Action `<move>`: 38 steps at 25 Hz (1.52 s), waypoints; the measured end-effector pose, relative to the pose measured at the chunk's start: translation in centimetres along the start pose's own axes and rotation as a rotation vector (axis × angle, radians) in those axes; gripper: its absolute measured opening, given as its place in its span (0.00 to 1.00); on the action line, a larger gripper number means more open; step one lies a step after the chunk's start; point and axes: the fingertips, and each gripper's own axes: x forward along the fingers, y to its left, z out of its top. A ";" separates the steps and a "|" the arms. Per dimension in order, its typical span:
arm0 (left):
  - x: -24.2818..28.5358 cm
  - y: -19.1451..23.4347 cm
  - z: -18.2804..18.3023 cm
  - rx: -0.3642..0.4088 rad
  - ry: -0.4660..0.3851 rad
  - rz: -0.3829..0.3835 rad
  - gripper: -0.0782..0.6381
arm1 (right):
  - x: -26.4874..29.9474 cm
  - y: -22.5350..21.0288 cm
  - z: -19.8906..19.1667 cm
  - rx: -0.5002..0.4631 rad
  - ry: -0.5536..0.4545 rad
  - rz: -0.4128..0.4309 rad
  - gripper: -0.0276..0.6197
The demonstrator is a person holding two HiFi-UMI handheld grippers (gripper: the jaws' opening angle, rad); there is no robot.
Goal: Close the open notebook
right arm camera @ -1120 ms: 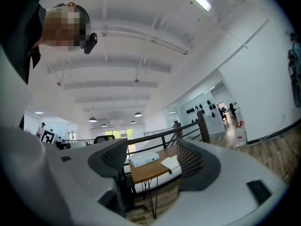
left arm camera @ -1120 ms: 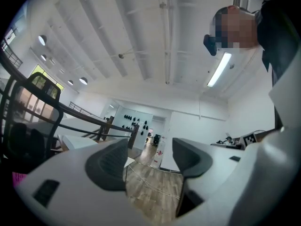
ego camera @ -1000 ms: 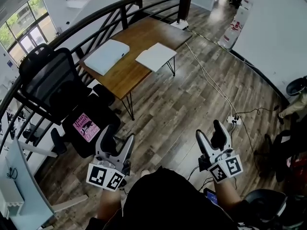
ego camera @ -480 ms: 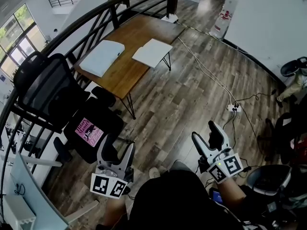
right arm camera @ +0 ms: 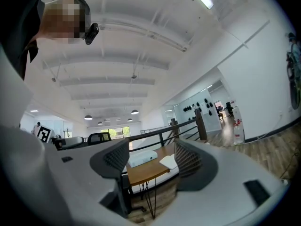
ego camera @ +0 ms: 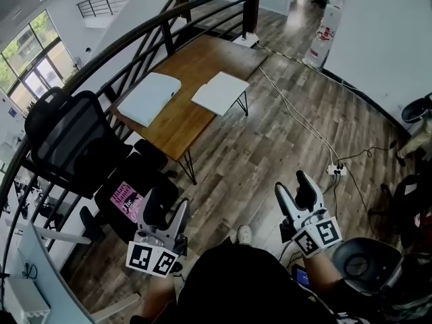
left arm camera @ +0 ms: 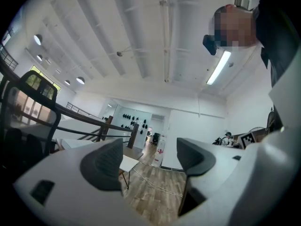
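Left gripper [ego camera: 165, 208] wide, right gripper [ego camera: 293, 187] closing, both empty. A careless shove could slide the open white paper notebook [ego camera: 220, 92] off the brown wooden table's [ego camera: 196, 59] edge.

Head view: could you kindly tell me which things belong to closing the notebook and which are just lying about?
Job: open notebook; wooden table under it; left claw, open and empty; right claw, closing, nothing between.
Lying about: white box; office chair; pink book; power strip.
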 end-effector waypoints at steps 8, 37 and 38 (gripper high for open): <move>6.7 -0.5 -0.4 0.010 0.015 0.002 0.60 | 4.4 -6.5 1.2 0.061 -0.036 -0.021 0.44; 25.2 -0.8 -6.3 0.027 0.115 0.039 0.60 | 11.2 -25.5 -0.1 0.135 0.054 -0.104 0.31; 26.2 -0.4 -6.3 0.032 0.110 0.030 0.60 | 11.9 -25.8 0.4 0.124 0.041 -0.109 0.31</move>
